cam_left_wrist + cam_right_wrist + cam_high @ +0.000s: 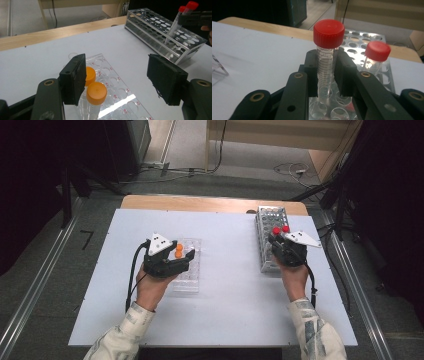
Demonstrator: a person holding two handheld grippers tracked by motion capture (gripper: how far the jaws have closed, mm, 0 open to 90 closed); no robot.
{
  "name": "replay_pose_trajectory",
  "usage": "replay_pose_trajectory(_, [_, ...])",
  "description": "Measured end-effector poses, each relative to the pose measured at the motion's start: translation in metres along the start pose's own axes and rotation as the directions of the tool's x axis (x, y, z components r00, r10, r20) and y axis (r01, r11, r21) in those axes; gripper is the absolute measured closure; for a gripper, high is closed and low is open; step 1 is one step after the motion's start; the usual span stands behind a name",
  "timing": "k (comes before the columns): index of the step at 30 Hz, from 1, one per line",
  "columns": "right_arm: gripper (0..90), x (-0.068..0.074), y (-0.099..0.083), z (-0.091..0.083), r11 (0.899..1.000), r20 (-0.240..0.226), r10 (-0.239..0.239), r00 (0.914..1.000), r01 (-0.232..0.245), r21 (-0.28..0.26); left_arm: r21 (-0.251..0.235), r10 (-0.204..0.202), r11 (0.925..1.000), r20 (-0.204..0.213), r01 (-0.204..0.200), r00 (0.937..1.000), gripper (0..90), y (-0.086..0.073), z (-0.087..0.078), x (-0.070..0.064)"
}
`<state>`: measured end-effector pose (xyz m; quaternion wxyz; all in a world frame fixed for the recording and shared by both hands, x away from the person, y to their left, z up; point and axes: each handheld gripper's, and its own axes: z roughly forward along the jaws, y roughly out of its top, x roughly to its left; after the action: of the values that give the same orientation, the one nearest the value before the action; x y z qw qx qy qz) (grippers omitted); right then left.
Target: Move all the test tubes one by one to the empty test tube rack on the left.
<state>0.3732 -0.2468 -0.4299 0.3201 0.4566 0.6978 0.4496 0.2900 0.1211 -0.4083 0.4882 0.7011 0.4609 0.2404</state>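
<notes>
The right claw [326, 82] pinches a red-capped test tube [327, 62], its two black jaws pressed against the clear, graduated barrel just below the cap, with the tube upright and its lower end over the holes of the metal tube rack [359, 37]. Just beside it, a little farther on, a second red-capped tube [375, 56] stands in the same rack. In the high view the right claw [278, 239] sits over the middle of this rack [271, 215], which lies lengthwise on the right side of the white bench [225, 290], reaching toward the far edge. The left claw [120, 82] is spread wide and holds nothing; its jaws stand apart above the clear plastic tube tray [117, 82], with two orange-capped tubes [96, 93] standing in the tray close to the left jaw's pad. From above, the left claw [175, 255] hovers over this clear tray [189, 280], left of the bench's centre and well apart from the metal rack. A person's hands and light patterned sleeves [125, 330] come in from the near edge.
</notes>
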Motion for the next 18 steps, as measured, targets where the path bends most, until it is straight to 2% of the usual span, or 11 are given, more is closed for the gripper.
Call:
replay_pose_trajectory(10, [70.8,0.006,0.019,-0.022,0.998,-0.01,-0.02,0.9997,0.019,-0.064,-0.007,-0.001,1.0,0.004,0.001,1.0,31.2,0.001,-0.001,-0.002])
replay_pose_trajectory(14, [70.8,0.012,0.021,-0.026,0.998,-0.052,-0.017,0.9985,0.014,-0.061,-0.01,-0.003,0.9999,0.003,0.003,1.0,30.9,0.001,-0.002,-0.002])
replay_pose_trajectory(18, [70.9,0.023,0.022,-0.029,0.998,-0.093,-0.043,0.9948,0.038,-0.051,-0.014,-0.002,0.9999,0.003,0.002,1.0,30.9,0.002,-0.003,-0.002])
